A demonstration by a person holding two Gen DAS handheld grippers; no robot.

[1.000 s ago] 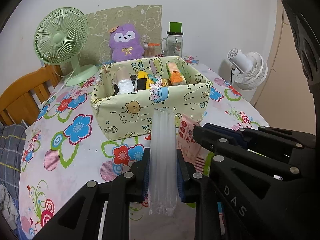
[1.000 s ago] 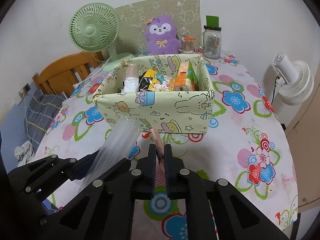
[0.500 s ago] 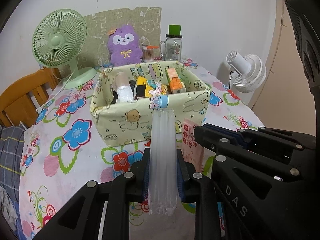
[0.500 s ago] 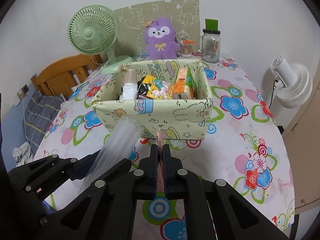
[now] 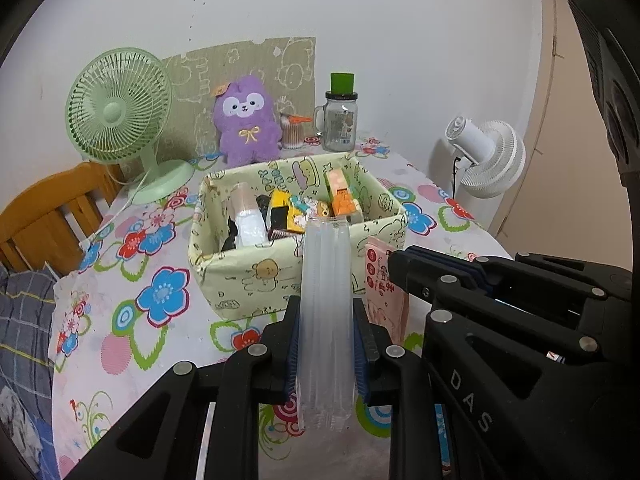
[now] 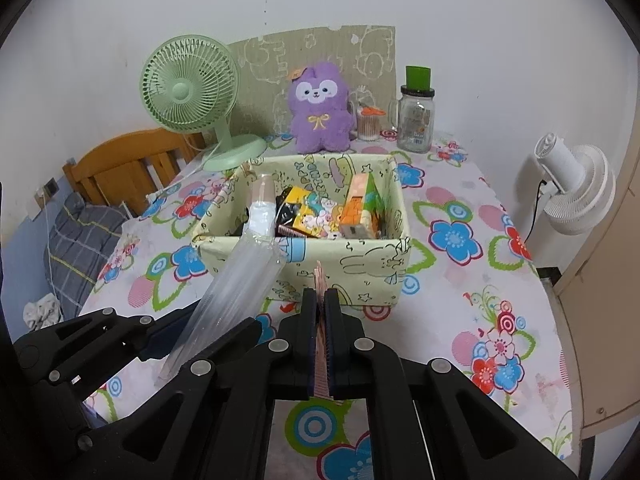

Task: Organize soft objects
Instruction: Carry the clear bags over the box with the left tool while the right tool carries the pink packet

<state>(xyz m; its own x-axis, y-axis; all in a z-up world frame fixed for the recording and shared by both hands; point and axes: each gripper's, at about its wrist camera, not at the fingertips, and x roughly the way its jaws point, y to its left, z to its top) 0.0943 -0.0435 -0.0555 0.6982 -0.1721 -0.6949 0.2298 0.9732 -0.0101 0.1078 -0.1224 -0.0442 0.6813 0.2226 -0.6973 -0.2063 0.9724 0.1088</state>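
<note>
Clear plastic packet (image 5: 326,312) is clamped by left gripper (image 5: 326,344), held just short of fabric box (image 5: 240,276). Thin pink pouch (image 6: 321,344) is pinched flat in fully closed right gripper (image 6: 320,344), beside it. Both judged light, limp, slippery; mid-body holds are advised

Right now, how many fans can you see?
2. The green fan stands at the table's back left, beside the purple plush toy. The white fan stands off the table's right edge.
</note>
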